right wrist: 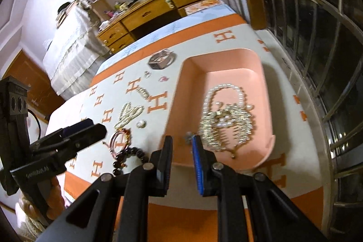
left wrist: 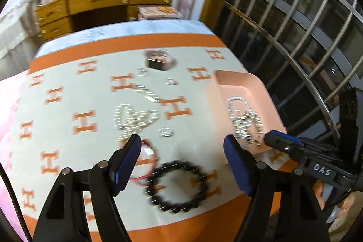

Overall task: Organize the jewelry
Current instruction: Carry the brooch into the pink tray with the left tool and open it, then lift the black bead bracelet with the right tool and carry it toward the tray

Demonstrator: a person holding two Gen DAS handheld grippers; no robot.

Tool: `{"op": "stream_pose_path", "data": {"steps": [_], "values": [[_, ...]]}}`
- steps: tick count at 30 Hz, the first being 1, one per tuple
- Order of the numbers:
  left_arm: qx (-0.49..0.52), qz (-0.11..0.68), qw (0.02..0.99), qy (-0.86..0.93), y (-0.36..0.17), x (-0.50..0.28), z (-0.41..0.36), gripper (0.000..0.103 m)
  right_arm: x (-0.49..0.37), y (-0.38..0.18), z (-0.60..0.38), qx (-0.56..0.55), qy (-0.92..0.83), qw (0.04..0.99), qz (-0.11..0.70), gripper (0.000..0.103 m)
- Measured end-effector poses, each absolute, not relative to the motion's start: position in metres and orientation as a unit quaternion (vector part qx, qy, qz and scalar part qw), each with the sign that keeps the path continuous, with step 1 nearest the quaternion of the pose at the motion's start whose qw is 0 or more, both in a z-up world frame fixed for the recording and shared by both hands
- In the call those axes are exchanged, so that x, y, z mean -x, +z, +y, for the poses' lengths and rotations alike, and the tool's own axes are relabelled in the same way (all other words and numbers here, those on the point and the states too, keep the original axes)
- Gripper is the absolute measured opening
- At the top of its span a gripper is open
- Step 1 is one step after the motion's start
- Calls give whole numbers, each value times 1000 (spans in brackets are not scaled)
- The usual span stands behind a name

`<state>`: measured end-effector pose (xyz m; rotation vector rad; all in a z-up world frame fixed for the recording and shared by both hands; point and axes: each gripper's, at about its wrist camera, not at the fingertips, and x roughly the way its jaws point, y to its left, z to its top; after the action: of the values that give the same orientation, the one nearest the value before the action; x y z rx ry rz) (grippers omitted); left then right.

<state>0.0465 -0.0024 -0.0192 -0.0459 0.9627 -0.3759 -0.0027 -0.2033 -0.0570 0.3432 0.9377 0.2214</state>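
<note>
A pink tray [left wrist: 229, 81] [right wrist: 192, 74] on the orange-and-white cloth holds a pile of silver and pearl jewelry [left wrist: 246, 121] [right wrist: 226, 121]. On the cloth lie a black bead bracelet [left wrist: 177, 187] [right wrist: 129, 157], a red cord bracelet [left wrist: 147, 160] [right wrist: 120, 138], a heart-shaped pearl necklace [left wrist: 133, 119] [right wrist: 130, 113], a small round piece [left wrist: 166, 132] [right wrist: 141, 123] and a hair clip [left wrist: 147, 93] [right wrist: 143, 91]. My left gripper [left wrist: 182, 144] [right wrist: 95, 126] is open above the bracelets. My right gripper [right wrist: 181, 143] [left wrist: 270, 138] is open and empty at the tray's near edge.
A dark ring box [left wrist: 160, 60] [right wrist: 161, 59] and small earrings [left wrist: 171, 82] [right wrist: 163, 78] lie at the far side of the table. A barred window [left wrist: 295, 15] is at the right. A wooden desk [left wrist: 102, 3] stands behind.
</note>
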Motion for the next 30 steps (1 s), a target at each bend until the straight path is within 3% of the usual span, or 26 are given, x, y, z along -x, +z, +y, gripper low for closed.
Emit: {"op": "stream_pose_path", "data": {"steps": [12,30], "values": [[14,470,877,-105,-48,-7,58,79,21,-45,-138,-73,163,882,436,18],[32,524,847,-86,-91,-13,88,79,-29,-103,-63,124,198,814,531,18]]}}
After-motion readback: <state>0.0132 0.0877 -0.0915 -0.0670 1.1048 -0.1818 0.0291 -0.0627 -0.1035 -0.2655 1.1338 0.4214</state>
